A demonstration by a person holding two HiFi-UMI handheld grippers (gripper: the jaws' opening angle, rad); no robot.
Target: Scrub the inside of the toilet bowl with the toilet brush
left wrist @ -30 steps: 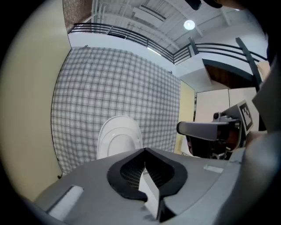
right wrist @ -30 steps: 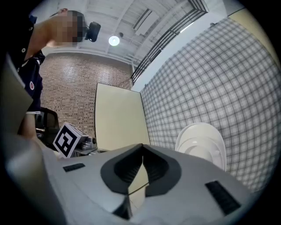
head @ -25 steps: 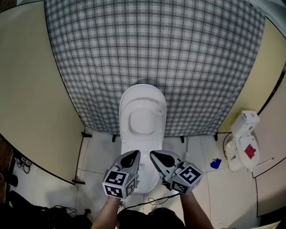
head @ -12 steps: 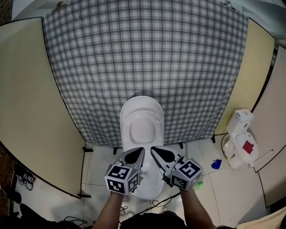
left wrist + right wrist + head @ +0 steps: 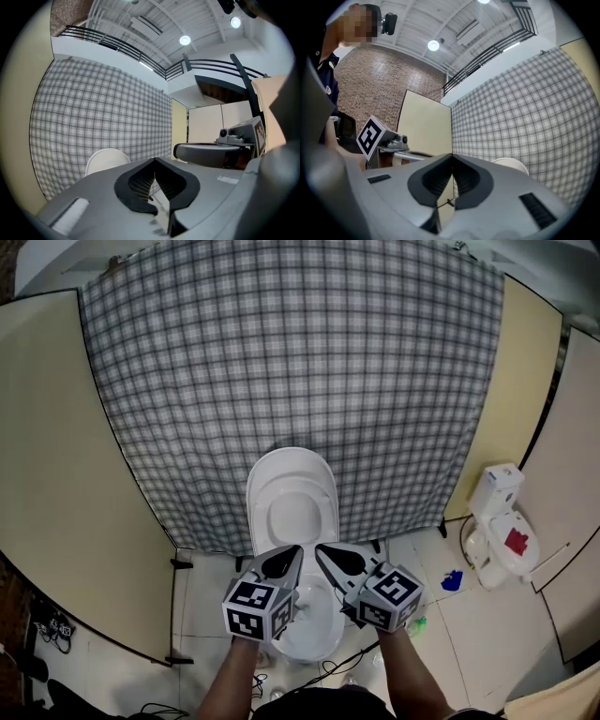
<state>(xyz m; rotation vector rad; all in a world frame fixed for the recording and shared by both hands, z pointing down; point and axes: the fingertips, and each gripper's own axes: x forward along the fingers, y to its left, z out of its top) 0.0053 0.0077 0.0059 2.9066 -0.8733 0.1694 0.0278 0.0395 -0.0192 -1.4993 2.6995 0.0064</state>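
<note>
The left grey gripper [image 5: 292, 551] and right grey gripper [image 5: 321, 550], both closed on nothing, hid the white ceramic toilet's [image 5: 292, 510] front rim.

White toilet [image 5: 292, 514], grey-and-white checked cloth [image 5: 281, 371] behind it, cream panel [image 5: 56, 456] alongside.

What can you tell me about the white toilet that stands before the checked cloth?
The toilet is white and glossy, like ceramic. Its oval lid stands raised, close in front of the checked cloth. The bowl below shows only in part. It stands on a pale tiled floor.
</note>
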